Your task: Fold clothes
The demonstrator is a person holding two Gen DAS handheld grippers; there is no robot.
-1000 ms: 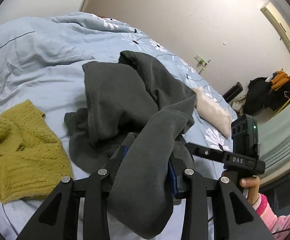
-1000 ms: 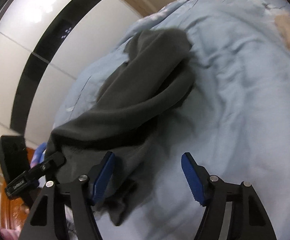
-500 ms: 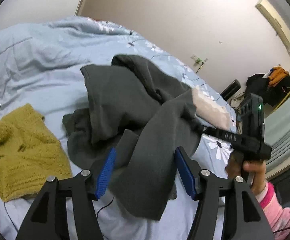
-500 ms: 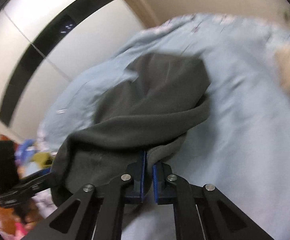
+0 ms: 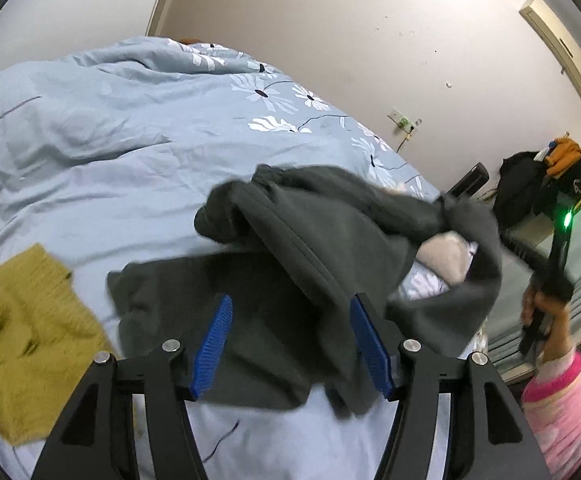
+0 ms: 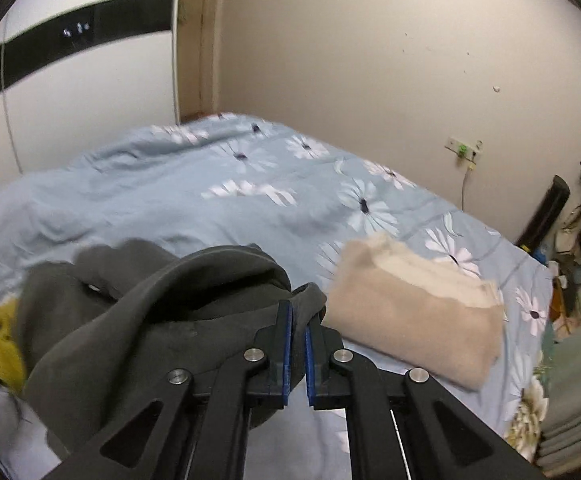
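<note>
A dark grey garment (image 5: 306, 248) lies bunched on the blue flowered bedspread (image 5: 110, 128). My left gripper (image 5: 290, 344) is open, its blue pads on either side of the cloth's near part without pinching it. My right gripper (image 6: 297, 344) is shut on the dark grey garment (image 6: 162, 312) and lifts one end of it. In the left wrist view that end (image 5: 470, 216) hangs raised at the right, near the hand-held right gripper.
A mustard knitted garment (image 5: 22, 328) lies at the left on the bed. A folded beige garment (image 6: 414, 312) lies at the right on the bedspread (image 6: 210, 192). Dark clothes pile (image 5: 538, 184) against the far wall. A wall socket (image 6: 462, 148) is behind the bed.
My left gripper opened and let go of the grey garment. My right gripper closed on it and pulled its end up and to the right.
</note>
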